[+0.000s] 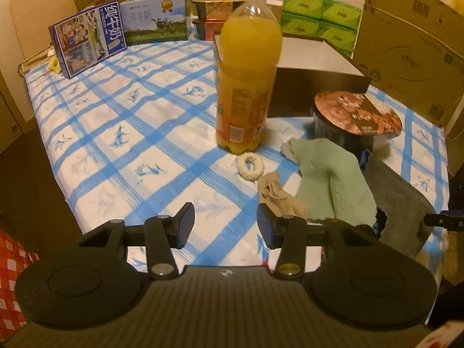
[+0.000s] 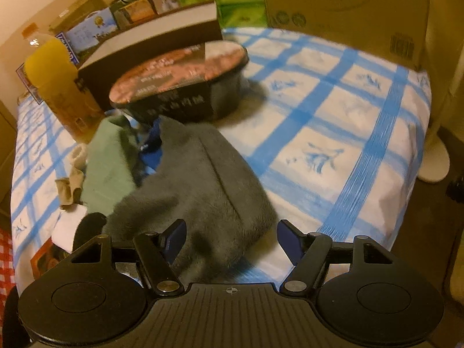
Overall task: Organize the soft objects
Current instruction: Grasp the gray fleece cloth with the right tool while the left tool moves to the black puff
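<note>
A pile of soft things lies on the blue-checked tablecloth [image 1: 130,133]. A grey cloth [image 2: 203,179] is spread at the near edge, a green cloth [image 1: 333,182] beside it, and a crumpled beige sock [image 1: 275,197] to the left. A white fluffy ring [image 1: 250,166] rests by the bottle. My right gripper [image 2: 232,239] stands open over the grey cloth's near corner, which lies between its fingers; the right finger is clear of the cloth. My left gripper [image 1: 226,226] is open and holds nothing, its right finger just short of the beige sock.
An orange juice bottle [image 1: 248,87] stands upright behind the ring. A lidded noodle bowl [image 1: 358,116] sits behind the cloths, before a dark box [image 1: 313,87]. Milk cartons [image 1: 87,40], green tissue packs [image 1: 319,20] and a cardboard box [image 1: 411,46] line the back.
</note>
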The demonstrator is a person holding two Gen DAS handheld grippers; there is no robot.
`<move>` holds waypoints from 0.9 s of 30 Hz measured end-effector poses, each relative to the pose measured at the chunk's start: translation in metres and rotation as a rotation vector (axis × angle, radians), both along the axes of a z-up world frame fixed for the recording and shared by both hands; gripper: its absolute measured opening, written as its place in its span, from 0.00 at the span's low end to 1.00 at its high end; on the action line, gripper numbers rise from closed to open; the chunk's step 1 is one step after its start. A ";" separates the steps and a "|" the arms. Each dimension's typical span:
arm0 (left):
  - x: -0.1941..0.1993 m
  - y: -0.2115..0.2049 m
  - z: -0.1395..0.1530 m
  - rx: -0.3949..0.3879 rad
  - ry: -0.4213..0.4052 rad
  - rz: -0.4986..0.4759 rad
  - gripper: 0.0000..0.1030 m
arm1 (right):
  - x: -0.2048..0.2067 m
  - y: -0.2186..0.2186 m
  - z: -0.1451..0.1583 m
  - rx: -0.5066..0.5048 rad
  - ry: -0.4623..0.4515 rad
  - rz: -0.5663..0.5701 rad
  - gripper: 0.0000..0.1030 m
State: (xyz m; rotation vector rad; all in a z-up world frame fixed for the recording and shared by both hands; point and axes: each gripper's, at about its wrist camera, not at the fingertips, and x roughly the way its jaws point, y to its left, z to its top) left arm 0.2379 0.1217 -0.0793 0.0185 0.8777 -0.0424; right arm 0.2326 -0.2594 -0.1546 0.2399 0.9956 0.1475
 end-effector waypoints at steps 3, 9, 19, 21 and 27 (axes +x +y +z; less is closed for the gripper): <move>-0.001 -0.005 -0.005 -0.011 0.011 -0.012 0.42 | 0.003 -0.002 -0.012 0.039 0.028 -0.024 0.65; -0.001 -0.013 -0.011 -0.018 0.023 -0.034 0.42 | 0.005 -0.006 0.000 0.083 -0.058 -0.027 0.10; -0.002 -0.016 -0.013 -0.035 0.023 -0.045 0.42 | 0.004 -0.025 0.108 0.190 -0.406 -0.019 0.07; -0.002 -0.018 -0.014 -0.039 0.023 -0.053 0.42 | 0.003 -0.027 0.128 0.184 -0.449 -0.007 0.07; -0.004 -0.025 -0.018 -0.051 0.035 -0.081 0.42 | -0.012 -0.021 0.150 0.092 -0.432 0.048 0.07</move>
